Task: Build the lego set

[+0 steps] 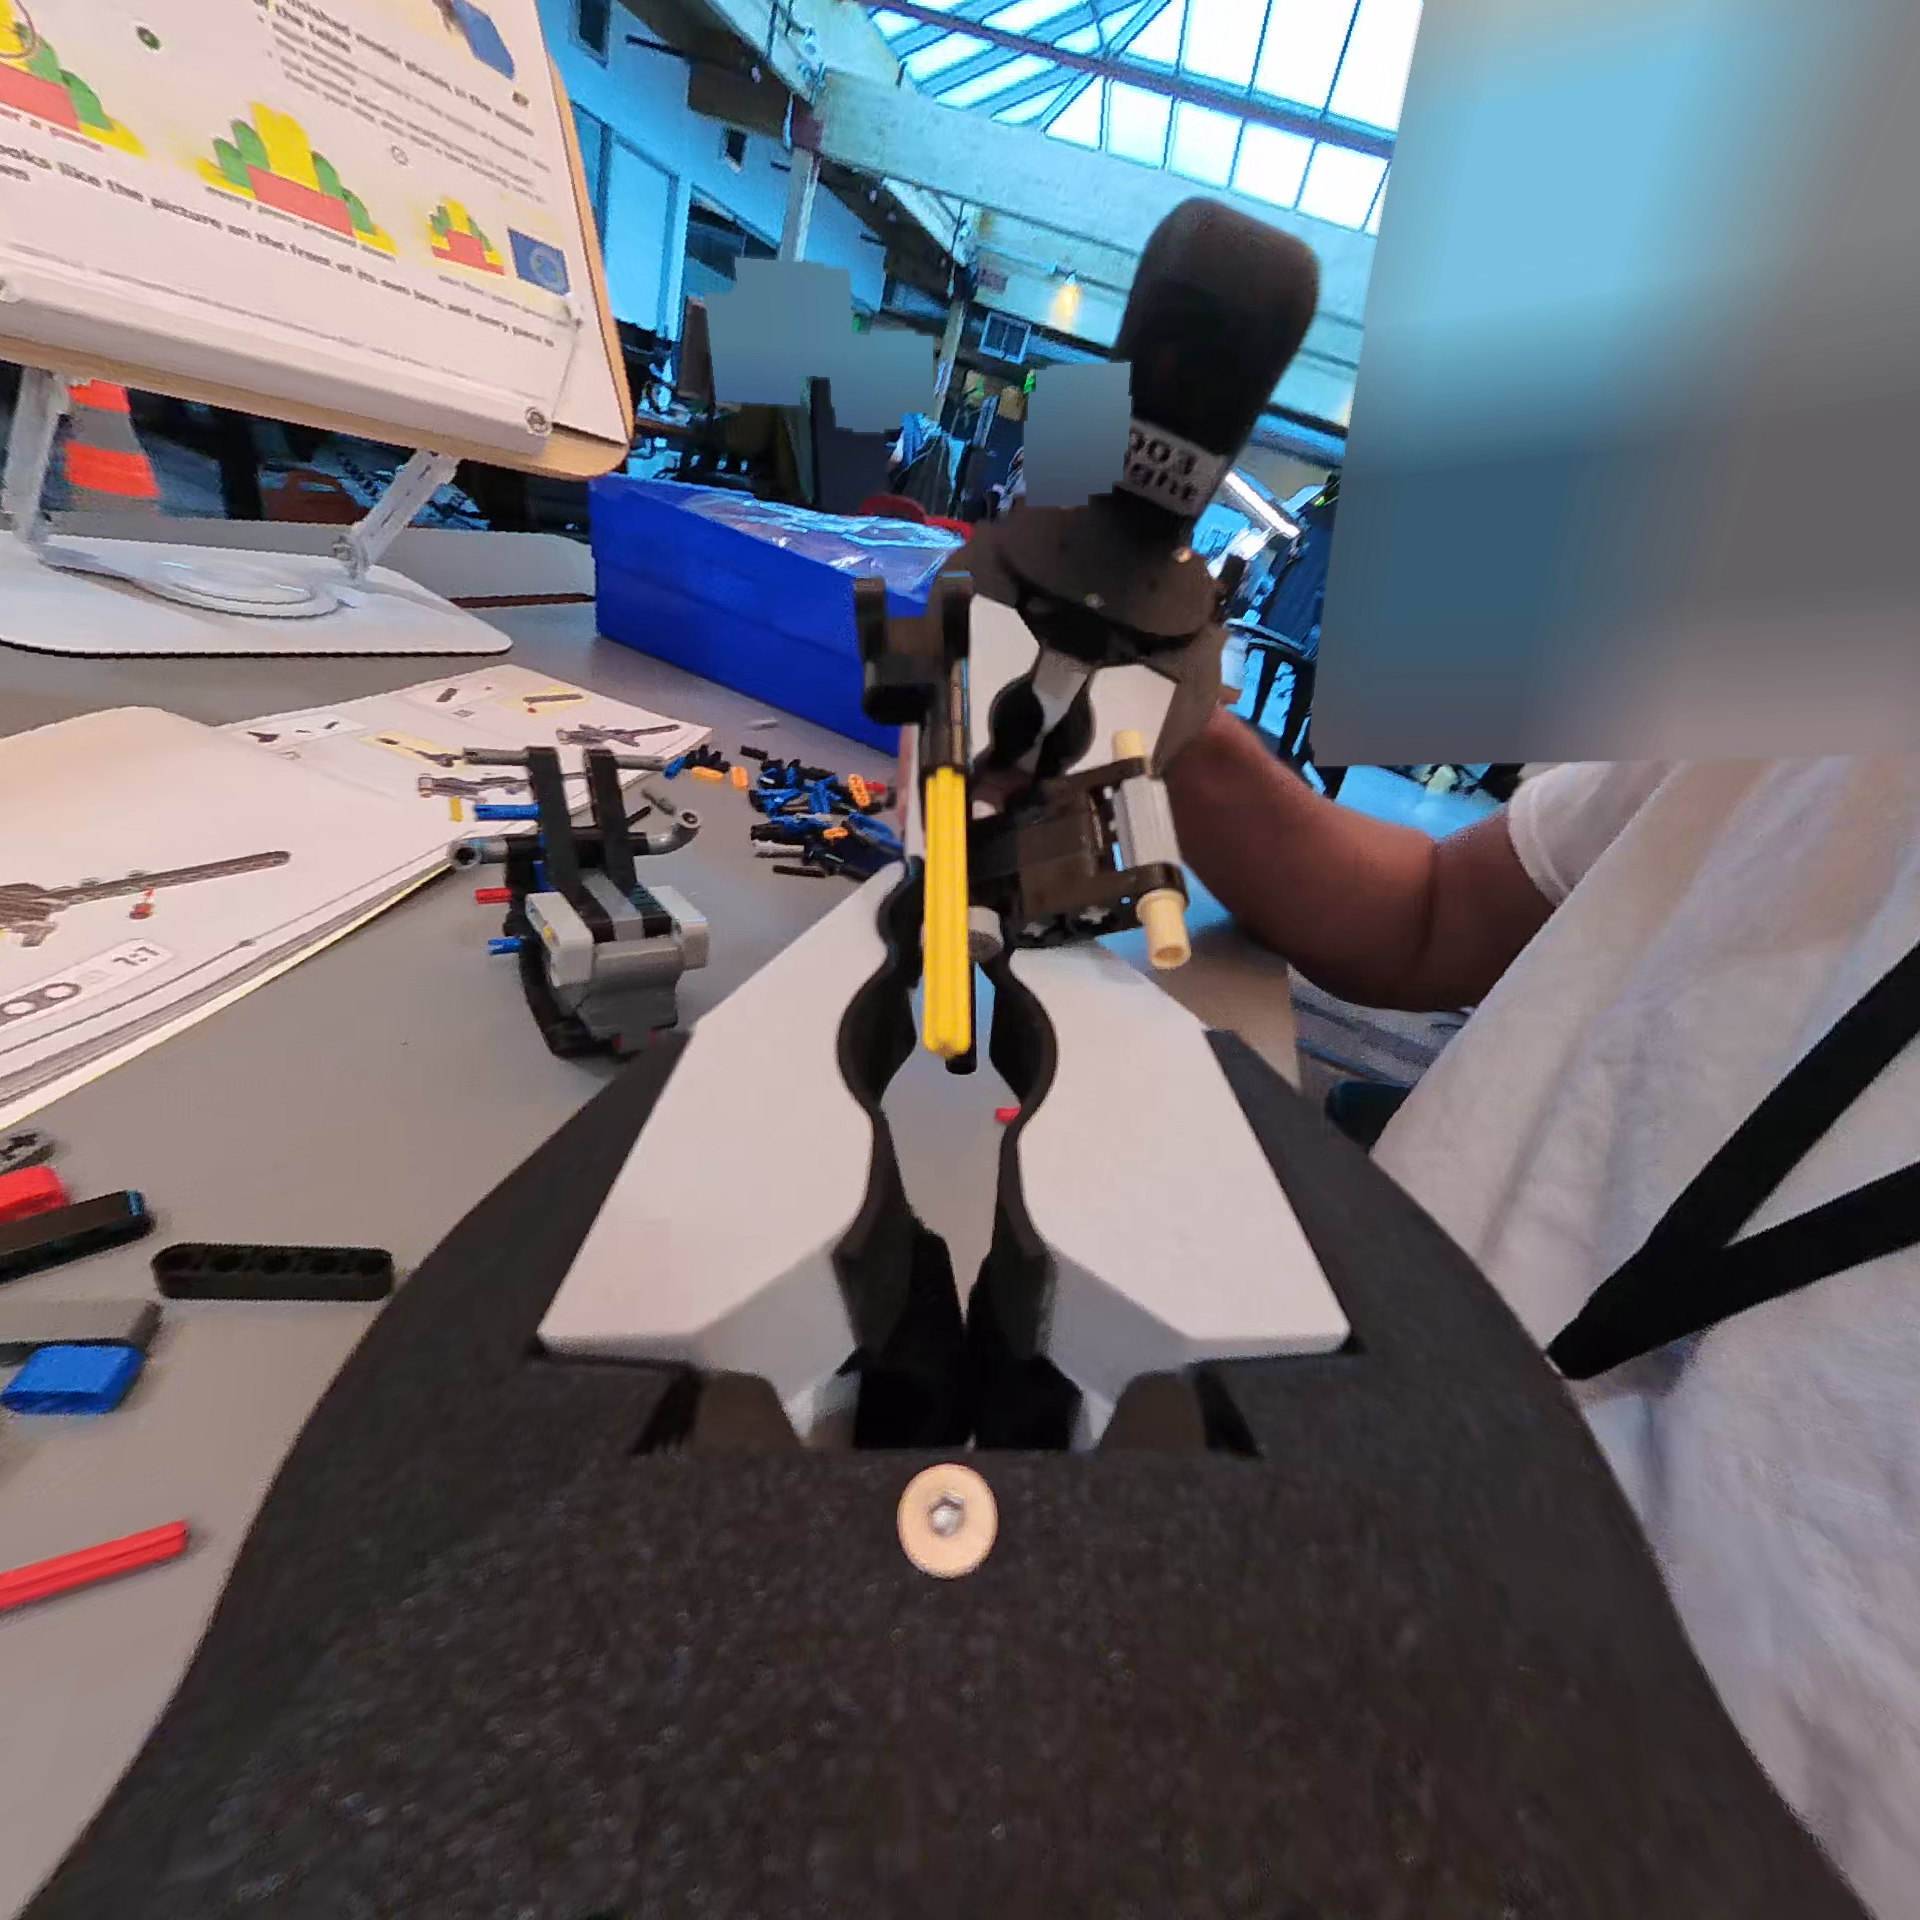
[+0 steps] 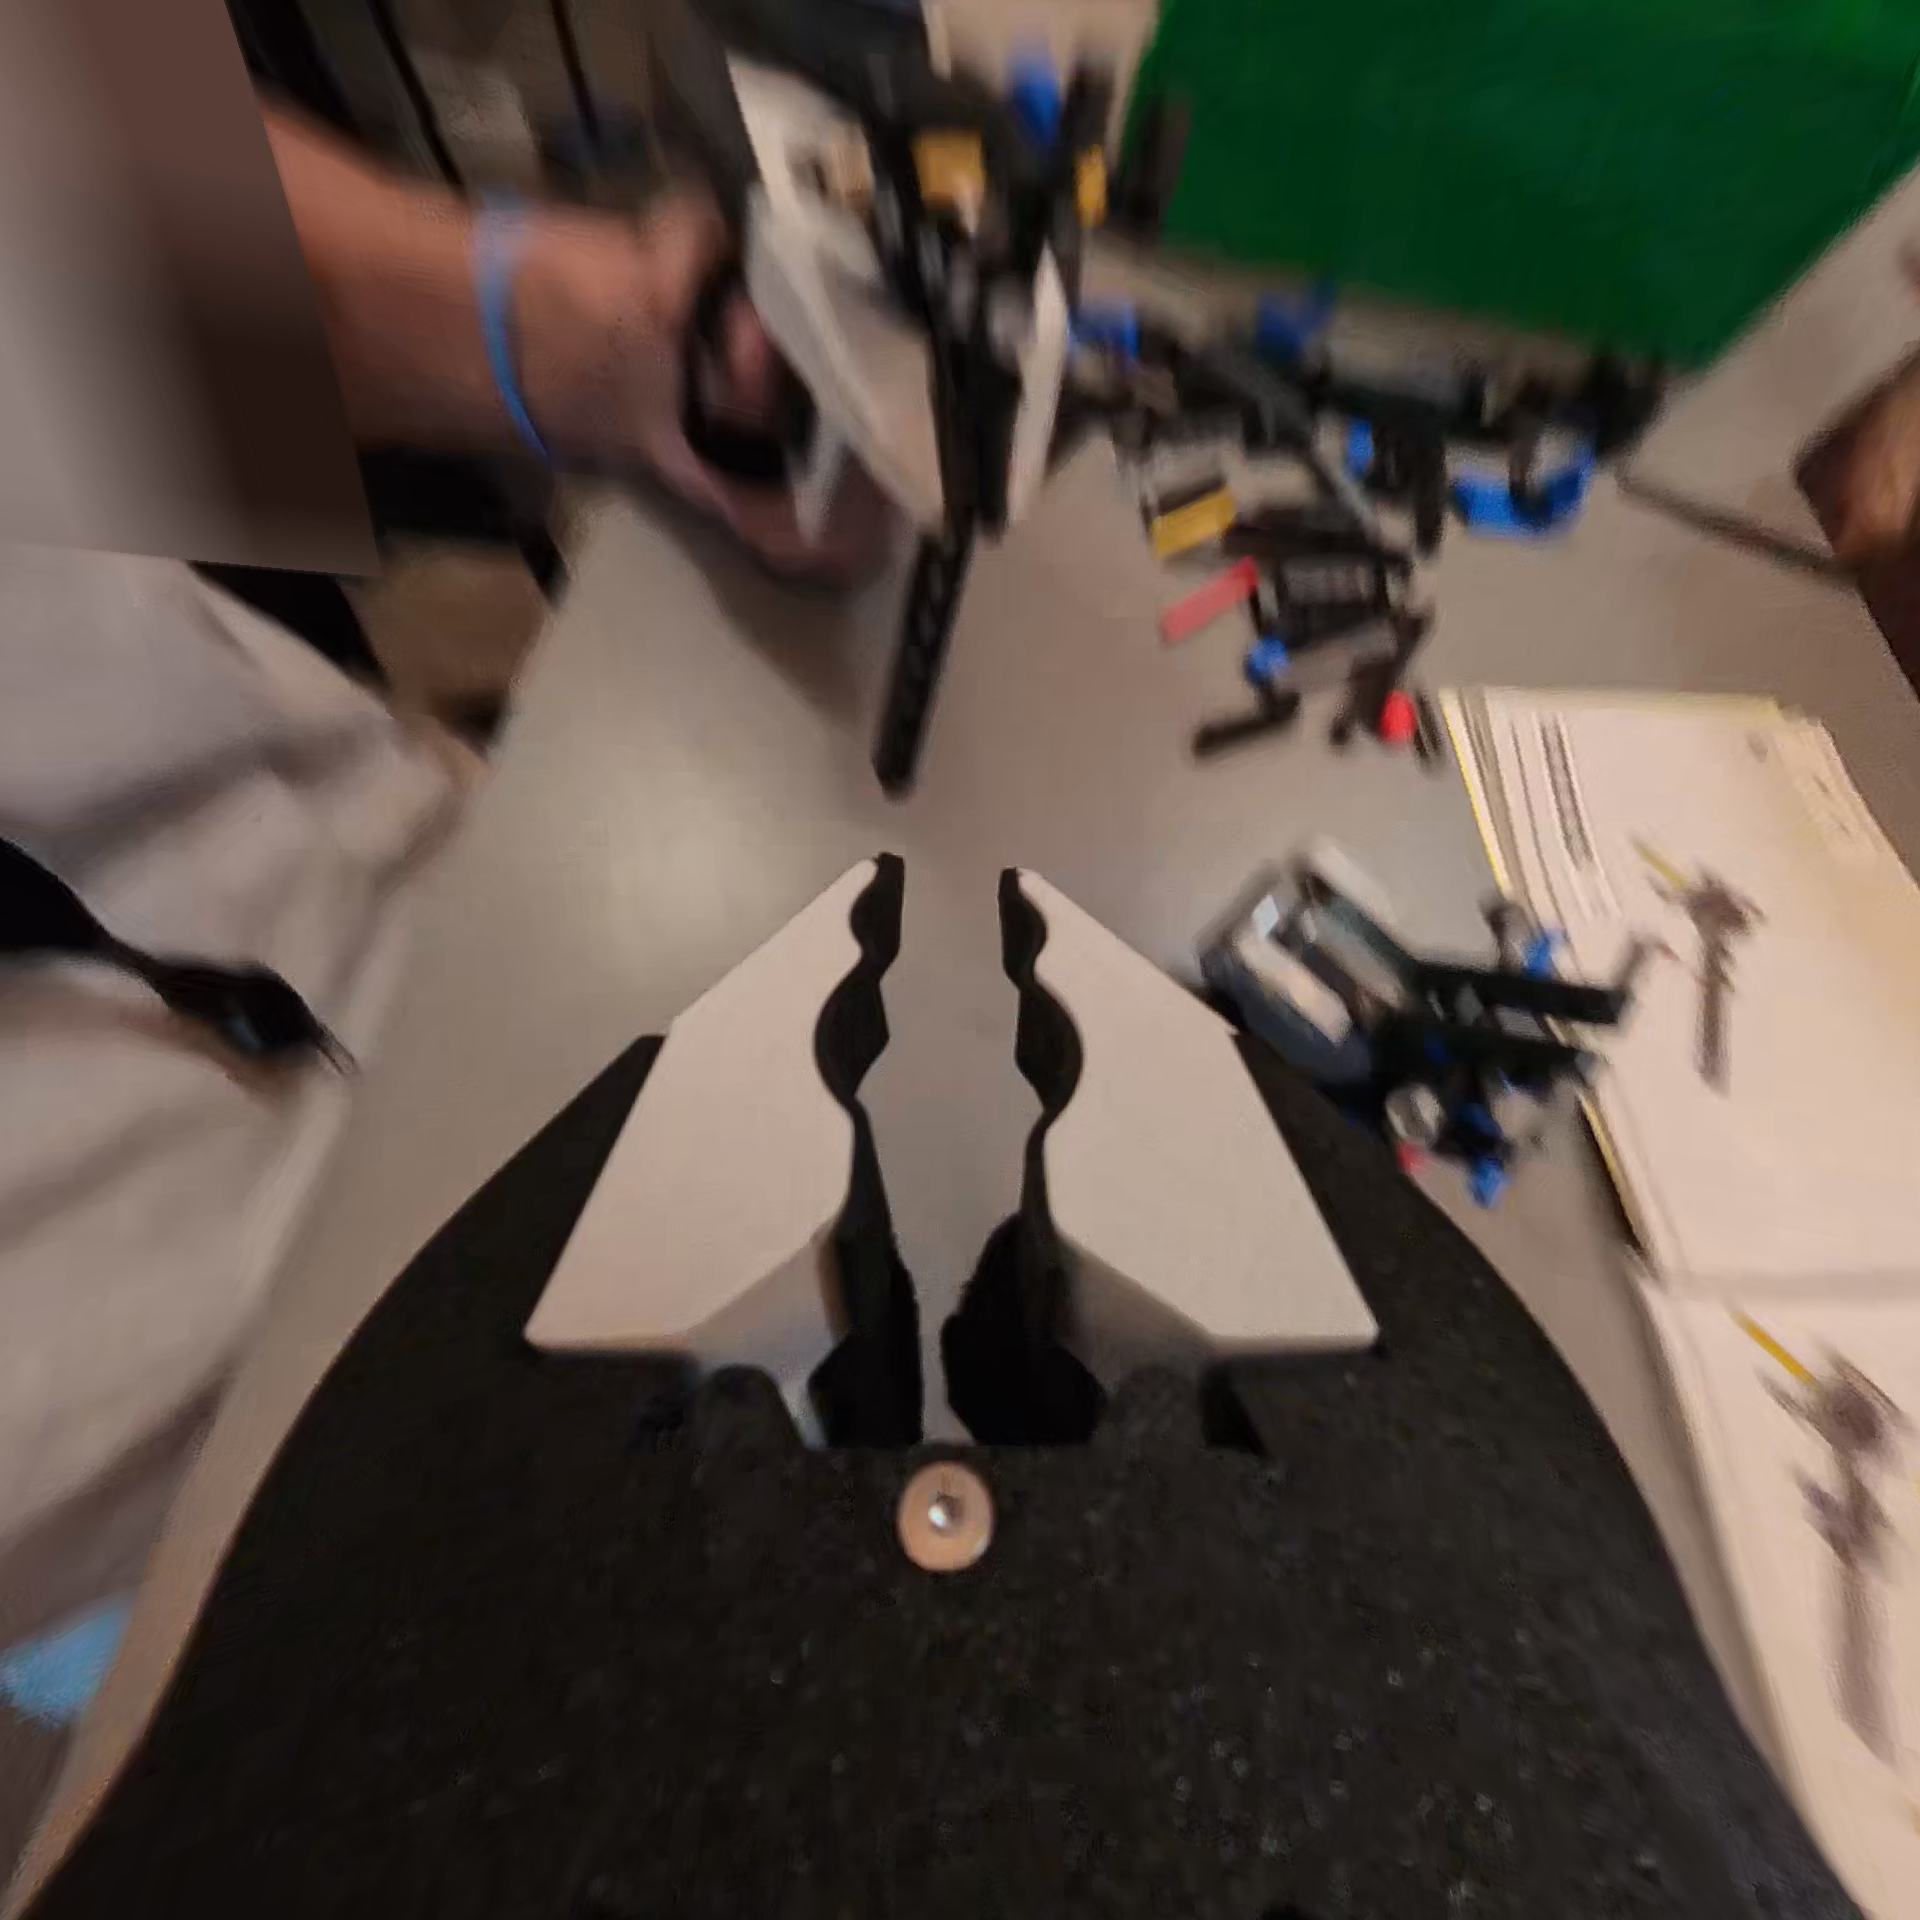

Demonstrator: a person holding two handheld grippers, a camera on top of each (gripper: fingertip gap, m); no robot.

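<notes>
You're in a large workshop hall: at twelve o'clock a glazed skylight roof (image 1: 1132, 94) spans pale beams, at eleven a traffic cone (image 1: 104, 436) stands behind your grey table (image 1: 343, 1091), and cluttered workbenches (image 1: 935, 436) fill the background.

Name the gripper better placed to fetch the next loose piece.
Right, likely: the right gripper is open and empty, while the left gripper is shut on the yellow-and-black assembly.
</notes>
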